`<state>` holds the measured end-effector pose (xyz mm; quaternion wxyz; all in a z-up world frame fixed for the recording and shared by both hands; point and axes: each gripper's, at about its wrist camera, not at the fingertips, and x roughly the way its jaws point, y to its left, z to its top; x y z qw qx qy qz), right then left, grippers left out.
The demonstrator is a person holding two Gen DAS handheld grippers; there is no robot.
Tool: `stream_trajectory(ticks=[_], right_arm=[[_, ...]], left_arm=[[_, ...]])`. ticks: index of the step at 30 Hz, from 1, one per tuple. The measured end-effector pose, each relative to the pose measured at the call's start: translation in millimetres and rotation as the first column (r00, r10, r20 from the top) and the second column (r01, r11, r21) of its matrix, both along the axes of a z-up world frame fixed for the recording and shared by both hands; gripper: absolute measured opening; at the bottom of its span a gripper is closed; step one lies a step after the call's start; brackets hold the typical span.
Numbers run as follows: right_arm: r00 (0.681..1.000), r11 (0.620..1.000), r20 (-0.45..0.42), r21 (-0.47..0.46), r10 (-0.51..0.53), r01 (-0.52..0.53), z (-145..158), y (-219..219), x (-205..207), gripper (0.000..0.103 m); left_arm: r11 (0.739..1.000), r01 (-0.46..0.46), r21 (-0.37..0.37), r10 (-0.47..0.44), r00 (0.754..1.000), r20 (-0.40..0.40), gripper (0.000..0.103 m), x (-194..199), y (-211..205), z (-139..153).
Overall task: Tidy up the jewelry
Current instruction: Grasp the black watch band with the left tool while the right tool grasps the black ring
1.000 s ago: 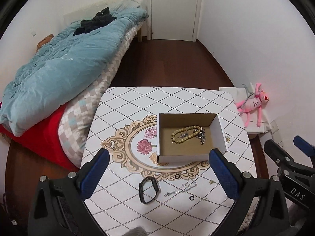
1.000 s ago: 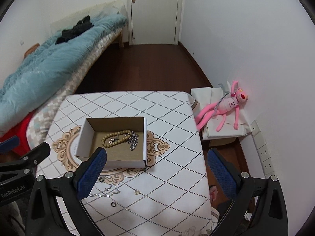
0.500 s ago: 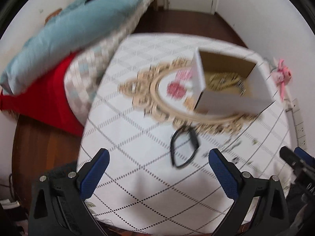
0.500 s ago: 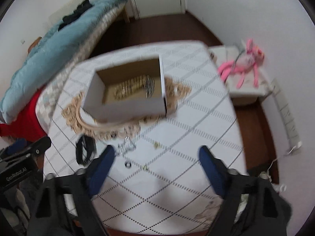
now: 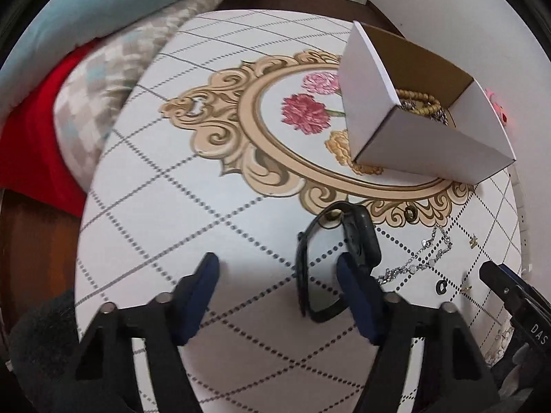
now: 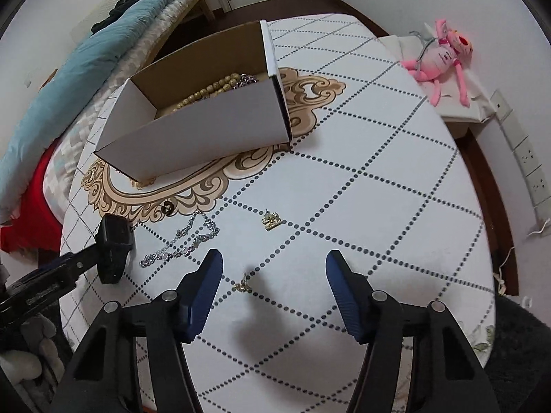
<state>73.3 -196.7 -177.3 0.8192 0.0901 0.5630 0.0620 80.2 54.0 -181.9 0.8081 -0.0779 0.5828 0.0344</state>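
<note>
A white cardboard box [image 5: 427, 148] [image 6: 206, 137] on the patterned table holds a beaded bracelet [image 5: 416, 99] [image 6: 210, 89] and a metal chain. A black smartwatch [image 5: 358, 237] [image 6: 113, 244] lies on the table in front of the box. My left gripper [image 5: 275, 268] is open low over the table, its right finger at the watch's band. A silver chain [image 5: 416, 258] [image 6: 182, 244], a dark ring [image 5: 440, 286], a gold charm [image 6: 272, 222] and a small gold piece [image 6: 242, 284] lie loose. My right gripper [image 6: 272, 268] is open above the small gold piece.
A bed with a teal quilt [image 5: 86, 10] and red sheet [image 5: 31, 144] runs along the table's left. A pink plush toy [image 6: 444, 55] lies on a low white stand at the right. Wall sockets [image 6: 530, 168] sit by the right wall.
Both grippers have dropped low toward the table and forward. The left one has come down by the smartwatch, the right one over the loose gold pieces. Both stay open.
</note>
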Motion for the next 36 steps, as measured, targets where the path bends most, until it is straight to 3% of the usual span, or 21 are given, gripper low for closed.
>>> stream_trajectory(ticks=[4,5,11,17,21,26,29,30,36], right_arm=[[1.000,1.000,0.008,0.013,-0.012,0.012,-1,-6,-4,0.064],[1.000,1.000,0.011,0.008,-0.008,0.008,-1,-6,-6,0.064],[0.999,1.000,0.027,0.014,0.025,-0.026,0,3,-18,0.064],[0.989,0.990,0.070,0.031,0.133,-0.135,4,41,-23,0.053],[0.978,0.982,0.081,-0.022,0.190,-0.189,-2,64,-26,0.045],[0.958,0.951,0.097,-0.183,0.270,-0.250,-13,90,-30,0.033],[0.948,0.933,0.109,-0.240,0.300,-0.268,-15,97,-31,0.018],[0.946,0.932,0.110,-0.241,0.305,-0.272,-15,97,-31,0.014],[0.951,0.941,0.114,-0.220,0.288,-0.258,-14,92,-32,0.013]], left_arm=[[0.999,0.048,0.020,-0.048,0.999,0.019,0.019,0,-11,-2],[0.998,0.053,0.016,-0.053,0.998,0.021,0.006,0,-11,-3],[0.999,0.039,-0.011,-0.039,0.999,0.036,0.004,-6,-2,-4],[1.000,0.009,0.004,-0.009,0.999,0.033,0.004,-23,12,-5],[1.000,-0.001,0.017,0.001,0.999,0.034,0.004,-29,15,-6],[1.000,-0.004,0.021,0.003,0.999,0.038,0.004,-31,15,-5],[1.000,-0.003,0.026,0.002,0.999,0.039,0.004,-31,13,-5],[1.000,-0.002,0.027,0.001,0.999,0.040,0.004,-31,12,-5],[1.000,0.002,0.026,-0.003,0.999,0.043,0.004,-30,10,-2]])
